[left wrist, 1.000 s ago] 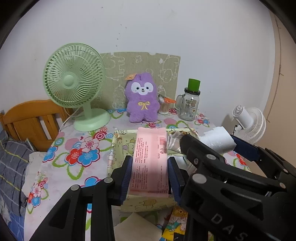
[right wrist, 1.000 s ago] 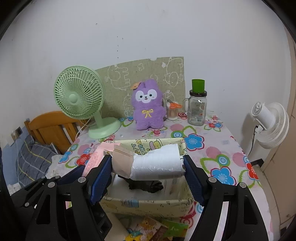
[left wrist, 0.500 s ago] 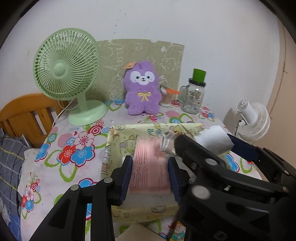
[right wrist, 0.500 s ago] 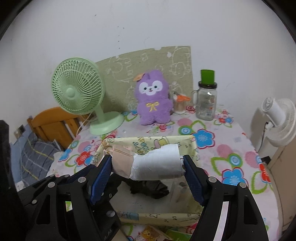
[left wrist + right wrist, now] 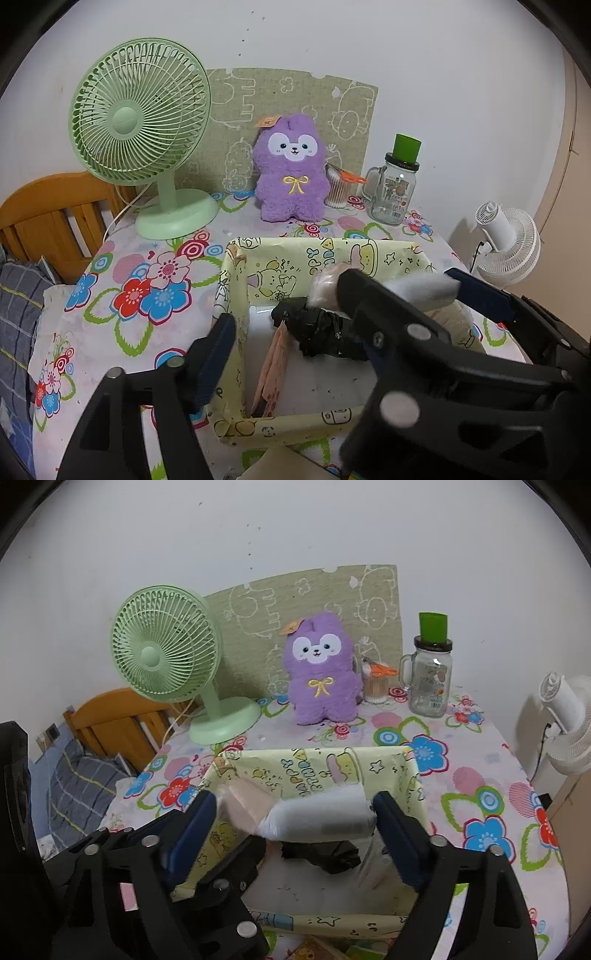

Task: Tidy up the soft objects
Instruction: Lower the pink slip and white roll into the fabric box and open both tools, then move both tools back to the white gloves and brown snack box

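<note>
A yellow cartoon-print box (image 5: 325, 254) (image 5: 317, 764) sits on the flowered table, with a black wrapped bundle (image 5: 321, 332) (image 5: 325, 853) inside. A pink packet (image 5: 273, 369) stands on edge against the box's left inner wall. My left gripper (image 5: 295, 350) hovers over the box, jaws opening, with nothing pressed between them. My right gripper (image 5: 291, 827) (image 5: 400, 284) is above the box too, its jaws opening. A white and pinkish roll (image 5: 317, 816) (image 5: 424, 291) lies blurred between its pads, which look clear of it.
At the back of the table stand a green desk fan (image 5: 140, 122), a purple plush toy (image 5: 291, 170), a cup of cotton swabs (image 5: 338, 188) and a glass jar with a green lid (image 5: 395, 188). A white fan (image 5: 509, 243) is off the right edge. A wooden bed frame (image 5: 48, 214) lies left.
The left gripper opened and the pink packet dropped into the box's left side. Both grippers came lower over the box. The right jaws widened and the roll now looks blurred.
</note>
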{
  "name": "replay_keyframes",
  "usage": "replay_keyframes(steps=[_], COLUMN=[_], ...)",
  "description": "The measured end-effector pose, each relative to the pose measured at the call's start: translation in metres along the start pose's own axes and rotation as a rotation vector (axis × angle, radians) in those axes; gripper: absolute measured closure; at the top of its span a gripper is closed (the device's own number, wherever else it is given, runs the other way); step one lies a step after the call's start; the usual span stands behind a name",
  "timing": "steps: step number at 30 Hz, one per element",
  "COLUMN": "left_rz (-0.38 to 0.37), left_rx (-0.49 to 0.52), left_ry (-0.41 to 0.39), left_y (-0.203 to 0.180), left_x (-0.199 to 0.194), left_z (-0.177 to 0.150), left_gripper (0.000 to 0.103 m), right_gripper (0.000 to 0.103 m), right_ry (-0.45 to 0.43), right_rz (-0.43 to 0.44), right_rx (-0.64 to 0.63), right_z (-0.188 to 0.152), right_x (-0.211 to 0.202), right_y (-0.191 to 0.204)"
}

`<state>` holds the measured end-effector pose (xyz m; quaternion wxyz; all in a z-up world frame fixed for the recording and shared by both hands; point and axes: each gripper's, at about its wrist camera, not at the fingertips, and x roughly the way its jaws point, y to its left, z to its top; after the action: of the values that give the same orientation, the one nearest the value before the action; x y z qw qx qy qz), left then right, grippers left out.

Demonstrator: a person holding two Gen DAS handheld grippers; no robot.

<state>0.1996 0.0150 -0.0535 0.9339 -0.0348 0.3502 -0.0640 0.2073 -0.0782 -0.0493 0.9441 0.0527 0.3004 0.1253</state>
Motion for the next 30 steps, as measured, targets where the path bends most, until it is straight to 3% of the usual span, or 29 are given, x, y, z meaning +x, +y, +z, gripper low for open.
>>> replay_keyframes(steps=[4,8,18,30], left_rz=[0.016,0.02,0.029,0.042], left_rx=[0.002,0.006,0.019,0.041], left_ry=[-0.006,-0.01,-0.033,-0.089], left_y=[0.001,-0.001,-0.008,-0.019], left_x=[-0.003,-0.008,-0.028,-0.061], left_z=[-0.003,-0.005,-0.012,-0.017], left_gripper=[0.021,0.02,0.019,0.005], right_gripper=[0.006,0.003,0.002,0.002], right_ry=[0.012,0.01,-0.008,-0.059], right_rz=[0.046,0.037,0.029,-0.011], right_rx=[0.006,-0.004,-0.014,-0.03], right_z=[-0.002,-0.004,-0.009,-0.012], right_x=[0.001,-0.001,-0.019,-0.056], right_y=[-0.001,0.001,0.002,0.009])
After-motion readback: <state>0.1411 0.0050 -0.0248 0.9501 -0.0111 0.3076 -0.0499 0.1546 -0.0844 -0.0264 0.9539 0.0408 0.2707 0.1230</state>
